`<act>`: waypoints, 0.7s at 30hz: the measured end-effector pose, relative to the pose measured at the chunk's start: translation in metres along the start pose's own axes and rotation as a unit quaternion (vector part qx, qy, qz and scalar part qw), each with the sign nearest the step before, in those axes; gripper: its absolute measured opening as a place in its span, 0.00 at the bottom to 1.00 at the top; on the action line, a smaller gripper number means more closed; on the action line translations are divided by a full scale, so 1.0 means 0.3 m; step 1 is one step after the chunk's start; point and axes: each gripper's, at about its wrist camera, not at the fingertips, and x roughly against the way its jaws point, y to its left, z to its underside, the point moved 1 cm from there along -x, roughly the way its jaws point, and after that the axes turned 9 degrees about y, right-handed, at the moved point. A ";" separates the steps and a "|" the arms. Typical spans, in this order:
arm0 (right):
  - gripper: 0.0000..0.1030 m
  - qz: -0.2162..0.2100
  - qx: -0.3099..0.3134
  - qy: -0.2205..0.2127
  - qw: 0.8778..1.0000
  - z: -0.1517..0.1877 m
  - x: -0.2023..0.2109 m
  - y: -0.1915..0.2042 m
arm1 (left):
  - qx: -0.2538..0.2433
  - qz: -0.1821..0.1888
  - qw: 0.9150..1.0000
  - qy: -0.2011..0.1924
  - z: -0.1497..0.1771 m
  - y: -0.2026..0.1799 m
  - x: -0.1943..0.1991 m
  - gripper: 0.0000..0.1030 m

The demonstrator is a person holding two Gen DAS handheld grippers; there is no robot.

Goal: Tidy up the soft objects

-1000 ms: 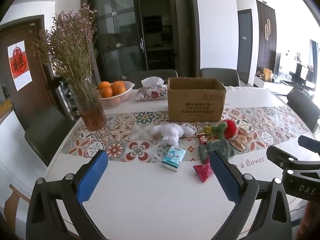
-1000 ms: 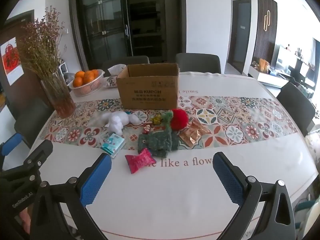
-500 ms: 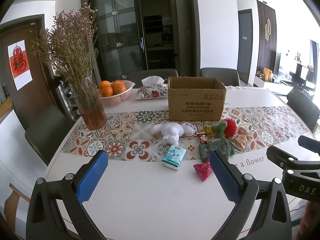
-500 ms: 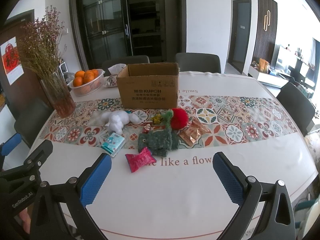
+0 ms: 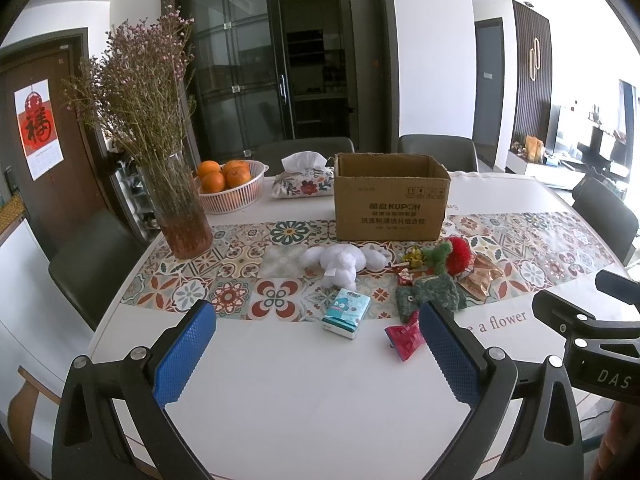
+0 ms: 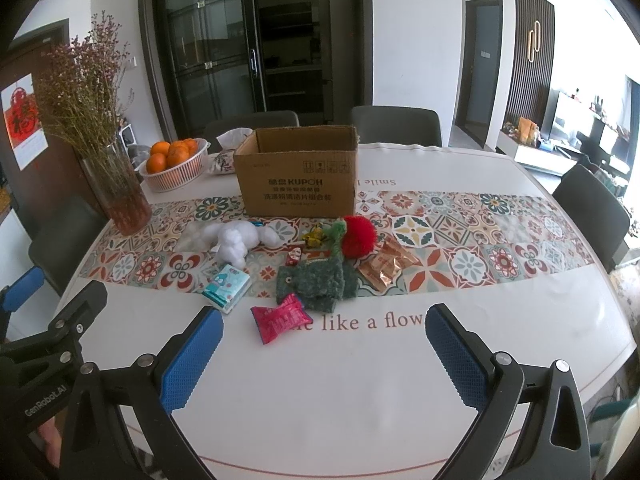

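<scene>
Nothing shifted over the last second. From the left: white plush toy [image 5: 340, 264] and tissue pack [image 5: 346, 313] lay on the table [image 5: 300, 400], then green knit piece [image 6: 316, 284] and red pompom [image 6: 359, 237], all before the empty-looking cardboard box [image 6: 298, 178]. Held back, left gripper [image 5: 316, 356] and right gripper [image 6: 320, 360] spread wide, empty. Sorting apparently not begun.

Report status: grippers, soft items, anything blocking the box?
Left gripper and right gripper open, empty. White plush, green knit, red pompom loose before cardboard box. Snack packets among them.
</scene>
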 end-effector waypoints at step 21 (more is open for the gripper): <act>0.99 0.000 0.000 0.000 1.000 -0.009 -0.014 0.001 | 0.001 0.001 1.000 0.005 0.000 -0.001 -0.009 1.00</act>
